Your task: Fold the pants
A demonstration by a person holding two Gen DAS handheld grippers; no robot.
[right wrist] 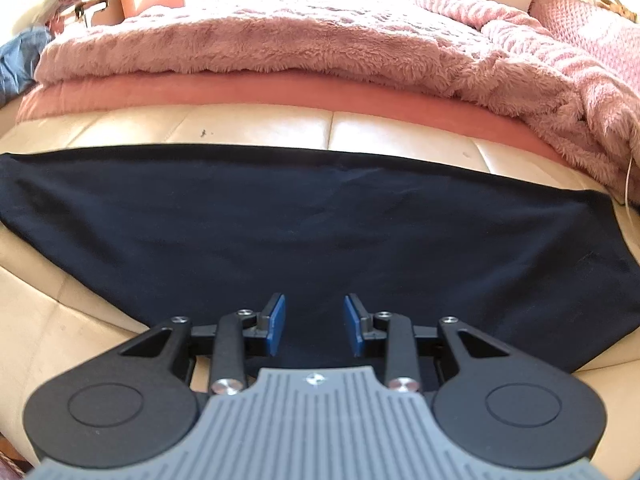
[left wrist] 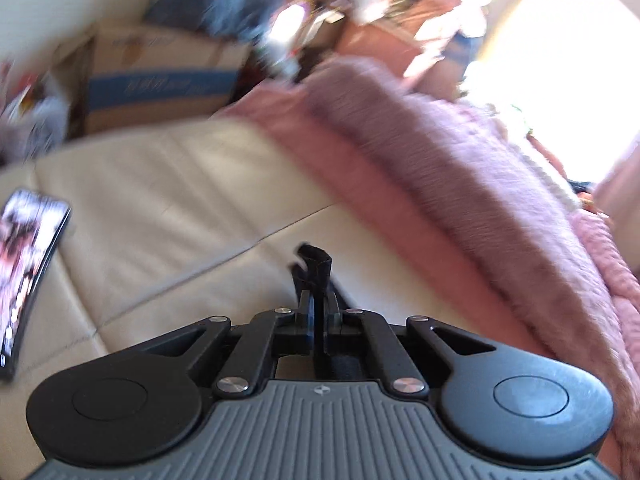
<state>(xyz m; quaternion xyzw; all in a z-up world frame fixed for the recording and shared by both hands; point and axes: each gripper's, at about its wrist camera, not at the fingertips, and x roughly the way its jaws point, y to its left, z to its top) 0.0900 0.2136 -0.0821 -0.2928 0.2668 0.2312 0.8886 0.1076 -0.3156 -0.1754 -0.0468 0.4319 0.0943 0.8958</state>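
A cream leather sofa (right wrist: pixel 260 124) carries one pair of black pants (right wrist: pixel 320 232), spread flat across its seat. One pink fluffy blanket (right wrist: pixel 280 40) lies behind. One cardboard box (left wrist: pixel 160 80) stands beyond, one phone (left wrist: pixel 28 272) on the seat. The left gripper (left wrist: pixel 316 280) pinches a black fabric corner; the right gripper (right wrist: pixel 315 324) has fingers narrowly apart, holding nothing.
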